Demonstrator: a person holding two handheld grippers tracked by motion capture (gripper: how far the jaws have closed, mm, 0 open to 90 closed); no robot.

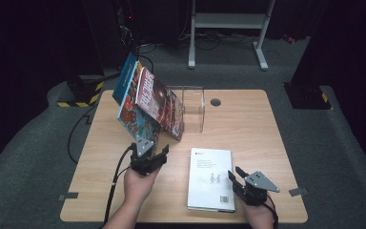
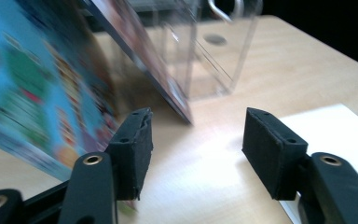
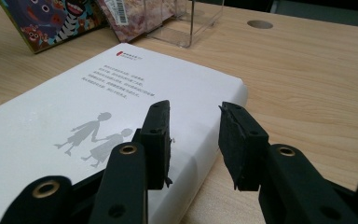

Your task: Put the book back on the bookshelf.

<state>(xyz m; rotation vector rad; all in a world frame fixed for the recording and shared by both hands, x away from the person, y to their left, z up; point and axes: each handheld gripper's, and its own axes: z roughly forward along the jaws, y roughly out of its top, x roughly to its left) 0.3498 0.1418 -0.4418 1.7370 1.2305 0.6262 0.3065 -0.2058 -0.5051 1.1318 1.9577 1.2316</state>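
Note:
Two picture books lean tilted at the table's back left: a blue one (image 1: 126, 86) and, in front of it, a red one (image 1: 159, 102) that rests toward a clear acrylic stand (image 1: 193, 107). My left gripper (image 1: 151, 151) is open just below their lower edges. In the left gripper view its gripper (image 2: 196, 126) has the left pad close beside the blue book's cover (image 2: 32, 88), with nothing between the pads. A white book (image 1: 209, 176) lies flat at the front. My right gripper (image 1: 235, 172) is open at its right edge, and in the right gripper view the gripper (image 3: 193, 140) straddles that edge of the white book (image 3: 98, 116).
A round cable hole (image 1: 215, 101) sits in the wooden table (image 1: 248, 124) behind the stand. The stand's clear walls (image 2: 214, 56) rise just past the red book's lower corner. A white frame (image 1: 228, 21) stands on the dark floor beyond the table.

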